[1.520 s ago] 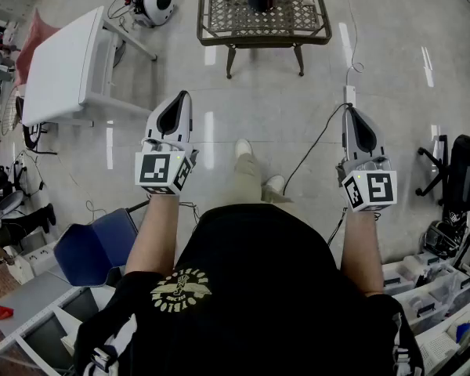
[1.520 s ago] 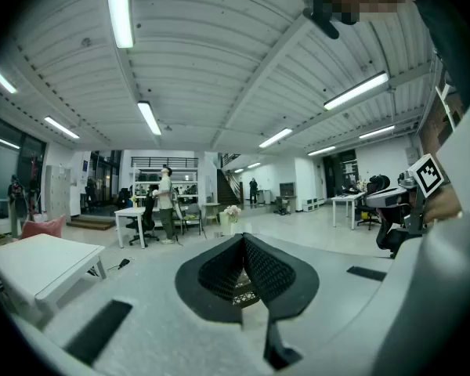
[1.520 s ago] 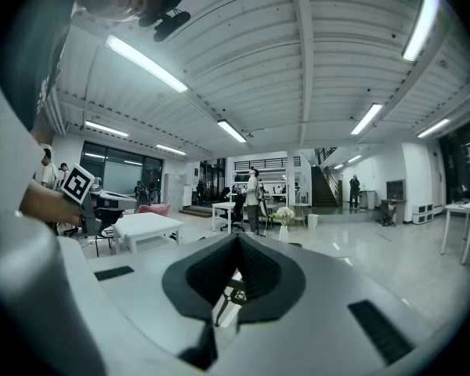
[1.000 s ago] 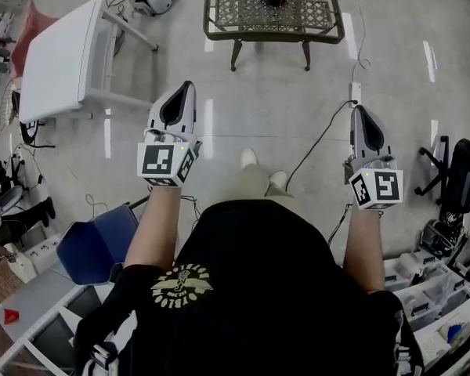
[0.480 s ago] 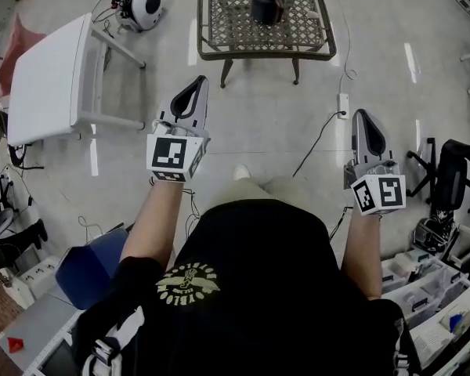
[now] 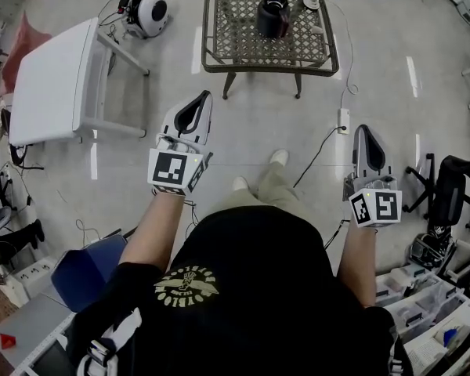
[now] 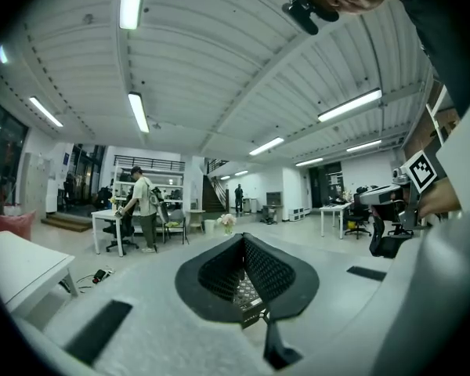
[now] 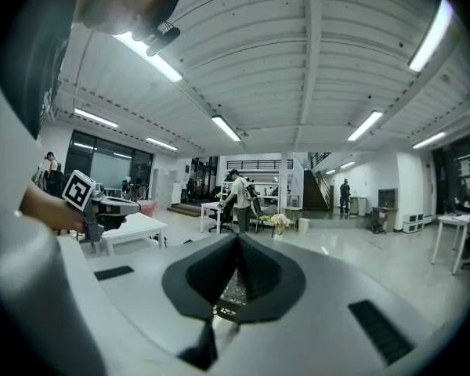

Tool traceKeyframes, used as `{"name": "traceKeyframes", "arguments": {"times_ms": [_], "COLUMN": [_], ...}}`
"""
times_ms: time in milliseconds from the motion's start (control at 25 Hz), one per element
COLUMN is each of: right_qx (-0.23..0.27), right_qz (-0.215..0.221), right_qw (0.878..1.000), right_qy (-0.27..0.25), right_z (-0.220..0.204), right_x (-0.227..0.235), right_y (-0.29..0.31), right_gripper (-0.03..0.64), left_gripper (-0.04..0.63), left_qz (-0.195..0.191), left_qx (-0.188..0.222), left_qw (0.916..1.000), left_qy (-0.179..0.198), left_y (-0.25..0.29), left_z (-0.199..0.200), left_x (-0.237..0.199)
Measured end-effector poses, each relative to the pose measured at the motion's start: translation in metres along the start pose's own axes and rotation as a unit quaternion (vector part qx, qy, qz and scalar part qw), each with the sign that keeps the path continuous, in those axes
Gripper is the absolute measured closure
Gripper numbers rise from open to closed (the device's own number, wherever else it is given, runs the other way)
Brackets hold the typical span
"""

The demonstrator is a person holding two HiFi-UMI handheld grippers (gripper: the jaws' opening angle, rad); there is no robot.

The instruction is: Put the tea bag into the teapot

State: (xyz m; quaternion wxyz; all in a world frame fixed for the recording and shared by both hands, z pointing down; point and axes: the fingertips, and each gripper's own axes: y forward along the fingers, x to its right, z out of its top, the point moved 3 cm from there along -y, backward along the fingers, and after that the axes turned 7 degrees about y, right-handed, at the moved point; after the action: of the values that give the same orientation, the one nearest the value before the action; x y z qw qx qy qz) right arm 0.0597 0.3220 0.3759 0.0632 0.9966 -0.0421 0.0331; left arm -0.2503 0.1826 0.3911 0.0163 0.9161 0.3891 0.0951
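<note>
A black teapot (image 6: 272,14) stands on a metal lattice table (image 6: 219,49) at the top of the head view, far ahead of both grippers. Small white items (image 6: 308,2) lie beside it; I cannot pick out a tea bag. My left gripper (image 6: 202,95) is held out over the floor, its jaws shut and empty, and their tips meet in the left gripper view (image 7: 243,238). My right gripper (image 6: 363,129) hangs level with it on the right, also shut with nothing in it (image 8: 237,237). Both point toward the table.
A white table (image 6: 51,81) stands at the left, with a round white device (image 6: 152,9) on the floor behind it. A power strip (image 6: 343,119) and its cable lie ahead of the right gripper. A blue chair (image 6: 86,266), a black chair (image 6: 454,186) and storage bins (image 6: 427,304) flank me.
The lattice table and teapot have come further into view and nearer as the person walks forward. Both grippers stay shut, still held out in front.
</note>
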Motion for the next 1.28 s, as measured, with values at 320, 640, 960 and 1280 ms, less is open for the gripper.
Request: {"name": "traceKeyframes", "arguments": {"times_ms": [320,640,960,1280], "right_qx": [0.003,0.002,-0.009,-0.026], "right_qz": [0.015,0.034,0.044,0.043], "right_qw": [1.0,0.999,0.999,0.999], "right_qy": [-0.012,-0.011,-0.016,-0.008], "right_z": [0.002,0.004,0.003,-0.006], "right_x": [0.023,0.04,0.063,0.093], "right_y": [0.026,0.059,0.08,0.099], "right_gripper": [0.611,0.611,0.611,0.611], "left_gripper": [0.598,0.598,0.598,0.598], "left_qz": [0.016,0.021,0.032,0.032], "left_qx": [0.015,-0.005,-0.009,-0.017], "left_qw": [0.9997,0.9998,0.9994,0.9993], "left_qy": [0.012,-0.005,-0.014,-0.014], "left_y": [0.026,0.053,0.086,0.129], "left_z": [0.023,0.018,0.01,0.003], "left_x": [-0.007,-0.017,-0.017,-0.011]}}
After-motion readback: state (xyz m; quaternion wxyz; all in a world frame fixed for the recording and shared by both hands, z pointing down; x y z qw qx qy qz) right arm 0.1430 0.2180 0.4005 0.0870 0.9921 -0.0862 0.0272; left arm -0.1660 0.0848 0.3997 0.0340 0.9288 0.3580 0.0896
